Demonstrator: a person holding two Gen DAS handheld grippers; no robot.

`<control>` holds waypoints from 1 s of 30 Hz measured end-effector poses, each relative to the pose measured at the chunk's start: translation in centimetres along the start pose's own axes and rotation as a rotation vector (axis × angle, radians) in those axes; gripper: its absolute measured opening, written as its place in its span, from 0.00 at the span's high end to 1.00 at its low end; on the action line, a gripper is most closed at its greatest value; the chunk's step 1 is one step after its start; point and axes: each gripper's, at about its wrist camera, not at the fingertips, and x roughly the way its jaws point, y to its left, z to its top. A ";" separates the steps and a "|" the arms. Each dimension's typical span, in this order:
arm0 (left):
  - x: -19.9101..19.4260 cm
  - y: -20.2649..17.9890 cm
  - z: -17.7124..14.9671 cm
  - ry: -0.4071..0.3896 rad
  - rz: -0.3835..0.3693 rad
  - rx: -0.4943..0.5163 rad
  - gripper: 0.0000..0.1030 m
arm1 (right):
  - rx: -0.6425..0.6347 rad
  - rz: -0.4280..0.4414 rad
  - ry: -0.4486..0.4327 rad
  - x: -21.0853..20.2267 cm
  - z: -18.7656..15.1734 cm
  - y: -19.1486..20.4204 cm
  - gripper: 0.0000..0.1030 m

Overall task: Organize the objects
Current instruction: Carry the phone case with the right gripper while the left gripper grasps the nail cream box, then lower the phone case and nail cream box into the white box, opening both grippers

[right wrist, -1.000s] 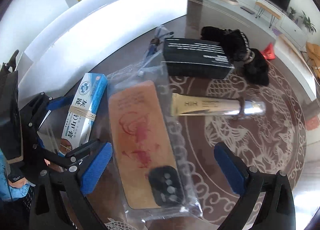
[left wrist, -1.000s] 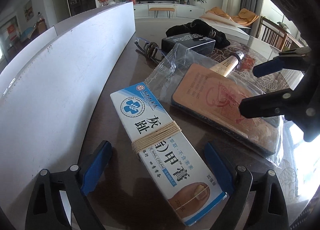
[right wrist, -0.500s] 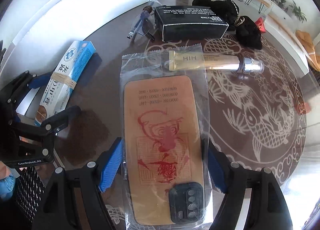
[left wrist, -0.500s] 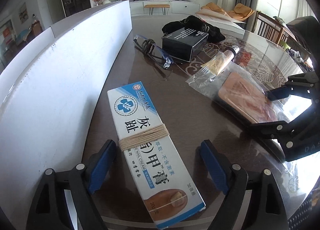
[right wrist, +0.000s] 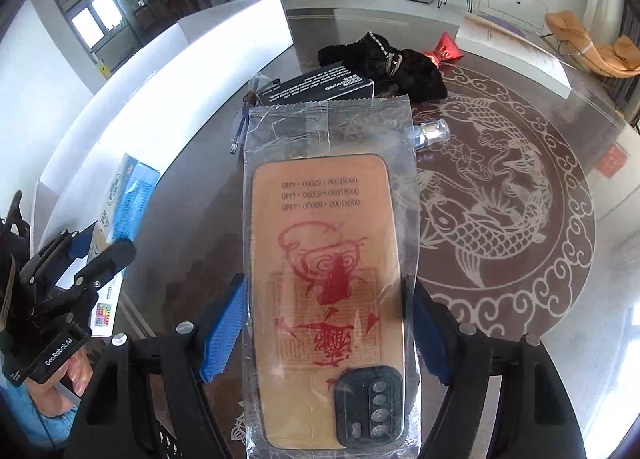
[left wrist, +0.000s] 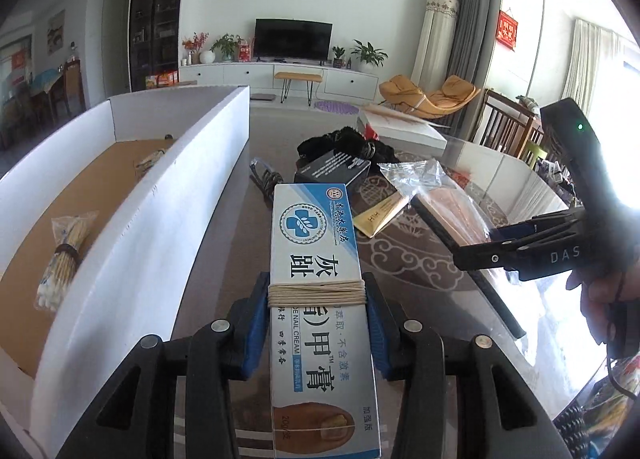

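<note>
Cream box (left wrist: 320, 299) beside white bin (left wrist: 168, 219), black box (left wrist: 332, 171), gold tube (left wrist: 380, 215) beyond

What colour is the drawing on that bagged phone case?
Red, on the tan phone case; clearest in the right wrist view.

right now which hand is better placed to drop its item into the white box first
Left. The left hand-held gripper, jaws closing on the nail cream box, sits right beside the white box wall. The right hand-held gripper, closing on the bagged phone case, is farther from it, beyond the left one.
</note>
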 end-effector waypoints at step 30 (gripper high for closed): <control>-0.5 19.7 5.2 0.197 0.409 -0.315 0.07 | -0.142 0.204 -0.186 5.4 18.8 27.6 0.17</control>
